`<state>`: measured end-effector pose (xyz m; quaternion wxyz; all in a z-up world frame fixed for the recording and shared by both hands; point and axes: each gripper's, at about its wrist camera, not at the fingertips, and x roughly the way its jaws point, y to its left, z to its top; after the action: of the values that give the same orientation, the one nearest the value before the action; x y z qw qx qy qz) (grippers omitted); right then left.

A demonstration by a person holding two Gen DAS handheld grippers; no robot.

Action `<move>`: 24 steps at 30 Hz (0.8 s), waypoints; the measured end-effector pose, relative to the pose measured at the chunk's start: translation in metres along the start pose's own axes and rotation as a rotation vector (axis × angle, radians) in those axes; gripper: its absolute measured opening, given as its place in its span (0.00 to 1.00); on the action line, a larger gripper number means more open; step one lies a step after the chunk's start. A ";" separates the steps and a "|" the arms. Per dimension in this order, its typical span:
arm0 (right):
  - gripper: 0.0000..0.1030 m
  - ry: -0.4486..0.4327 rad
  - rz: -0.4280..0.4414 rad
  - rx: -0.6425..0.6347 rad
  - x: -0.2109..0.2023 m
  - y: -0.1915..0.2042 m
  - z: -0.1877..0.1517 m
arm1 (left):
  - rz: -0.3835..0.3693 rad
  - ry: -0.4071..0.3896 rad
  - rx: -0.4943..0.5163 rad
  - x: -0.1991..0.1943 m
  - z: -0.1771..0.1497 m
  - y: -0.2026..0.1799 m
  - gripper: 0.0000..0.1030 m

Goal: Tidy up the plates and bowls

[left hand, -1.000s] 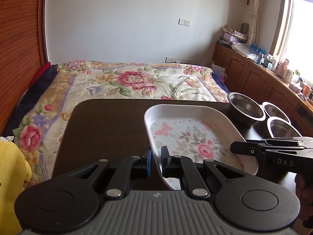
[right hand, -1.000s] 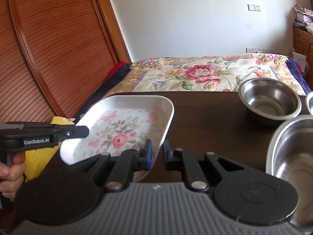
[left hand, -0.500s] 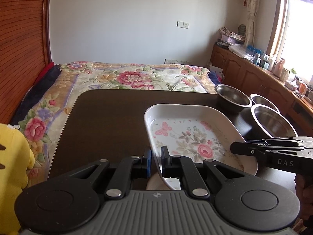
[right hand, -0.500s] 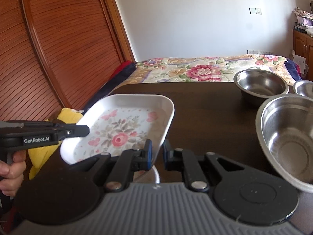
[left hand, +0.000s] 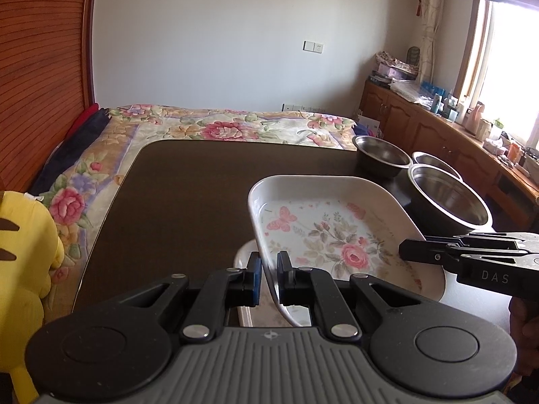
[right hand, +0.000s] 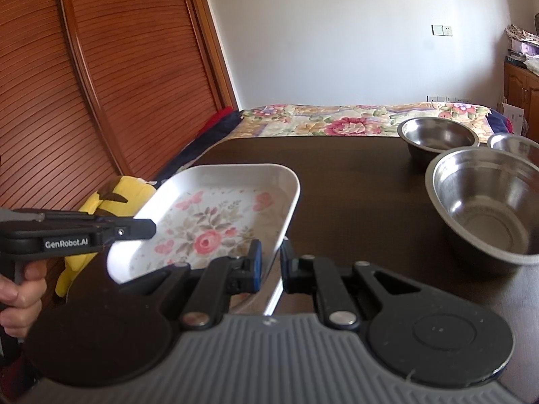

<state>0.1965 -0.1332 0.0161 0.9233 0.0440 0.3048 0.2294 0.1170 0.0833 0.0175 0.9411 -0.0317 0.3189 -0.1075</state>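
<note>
The white floral tray (left hand: 337, 232) hung lifted above the dark surface (left hand: 188, 195), tilted a little, with me gripping it at both near corners. My left claw (left hand: 267, 277) was pinched on the tray's near-left rim, one blue-padded finger (left hand: 254, 281) outside the wall and the other inside. My right claw (right hand: 269, 266) was pinched on the opposite rim in the same way, the white edge running down between its two fingers. From the left wrist view the right claw (left hand: 407, 250) showed from the side, reaching in to the tray's right edge; from the right wrist view the left claw (right hand: 148, 230) reached in at the tray's left edge, with my left hand (right hand: 20, 289) wrapped on its handle.

Beneath the tray, at the near edge of the surface, part of another pale dish (left hand: 246, 259) showed; I could not tell its full shape.

To the right on the surface stood three steel bowls: a large bowl (right hand: 488, 202) nearest, a medium bowl (right hand: 438, 138) farther back, and a small bowl (right hand: 515, 144) just beside them, mostly cut off.

Beyond the surface lay a bed with a floral bedspread (left hand: 219, 128). A yellow plush toy (left hand: 23, 252) sat off the surface's left side, before the wooden slatted wardrobe (right hand: 101, 67).
</note>
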 end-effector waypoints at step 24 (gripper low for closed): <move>0.13 0.016 0.010 0.000 -0.002 0.012 -0.025 | 0.026 0.041 -0.043 0.004 -0.026 0.010 0.10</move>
<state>0.1755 -0.1252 -0.0005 0.9198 0.0438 0.3118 0.2343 0.1062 0.0927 -0.0066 0.9348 -0.0456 0.3407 -0.0891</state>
